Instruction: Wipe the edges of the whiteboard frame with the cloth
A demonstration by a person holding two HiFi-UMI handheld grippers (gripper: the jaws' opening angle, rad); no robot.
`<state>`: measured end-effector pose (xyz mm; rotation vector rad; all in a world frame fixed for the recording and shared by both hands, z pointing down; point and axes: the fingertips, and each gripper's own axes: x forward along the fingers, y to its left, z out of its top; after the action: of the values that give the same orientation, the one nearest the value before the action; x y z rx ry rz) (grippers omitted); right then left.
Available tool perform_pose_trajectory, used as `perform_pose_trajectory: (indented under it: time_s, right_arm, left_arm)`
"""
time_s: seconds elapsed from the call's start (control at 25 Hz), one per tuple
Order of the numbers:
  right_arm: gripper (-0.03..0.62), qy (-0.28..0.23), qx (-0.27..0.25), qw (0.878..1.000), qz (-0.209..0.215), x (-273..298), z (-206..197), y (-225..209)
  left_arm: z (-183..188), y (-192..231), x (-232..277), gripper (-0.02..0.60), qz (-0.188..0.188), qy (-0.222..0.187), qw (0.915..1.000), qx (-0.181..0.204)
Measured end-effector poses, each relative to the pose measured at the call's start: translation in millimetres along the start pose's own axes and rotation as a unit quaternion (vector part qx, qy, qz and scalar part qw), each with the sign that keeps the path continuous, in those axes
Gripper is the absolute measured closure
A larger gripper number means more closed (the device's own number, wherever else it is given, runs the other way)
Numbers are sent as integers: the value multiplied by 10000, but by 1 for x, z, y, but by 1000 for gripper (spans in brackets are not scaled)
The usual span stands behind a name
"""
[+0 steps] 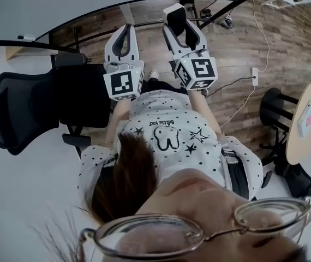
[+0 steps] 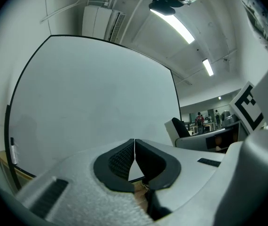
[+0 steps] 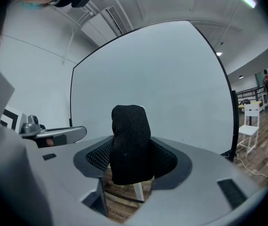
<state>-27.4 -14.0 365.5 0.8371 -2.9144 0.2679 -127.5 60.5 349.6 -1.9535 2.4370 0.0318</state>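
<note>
Your right hand-held gripper [image 3: 133,150] is clenched on the black cloth [image 3: 130,121]. The cloth stands up out of the jaws as a folded wad. The whiteboard [image 3: 167,74] stands ahead of it, and the cloth is apart from the board's black frame [image 3: 228,95]. Your left hand-held gripper [image 2: 134,147] is clenched on nothing, its pad tips meeting. You hold both side by side, pointed at the board. A black office chair [image 1: 27,111] stands on the floor to your left.
</note>
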Motion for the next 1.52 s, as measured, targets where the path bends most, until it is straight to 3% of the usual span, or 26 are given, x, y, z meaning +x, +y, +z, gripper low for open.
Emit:
perform_pose_trajectory:
  time_s: [0.88, 1.24, 1.52]
  right_arm:
    - [356, 90, 86, 9995, 289, 29, -6, 5]
    - [356, 74, 33, 9993, 353, 75, -5, 43]
    - [358, 70, -49, 9978, 665, 132, -12, 112]
  left_arm:
    - [-7, 22, 12, 562, 304, 56, 9995, 30]
    - [-8, 81, 13, 561, 447, 20, 9990, -1]
    - [-8, 155, -4, 561, 740, 56, 9972, 91]
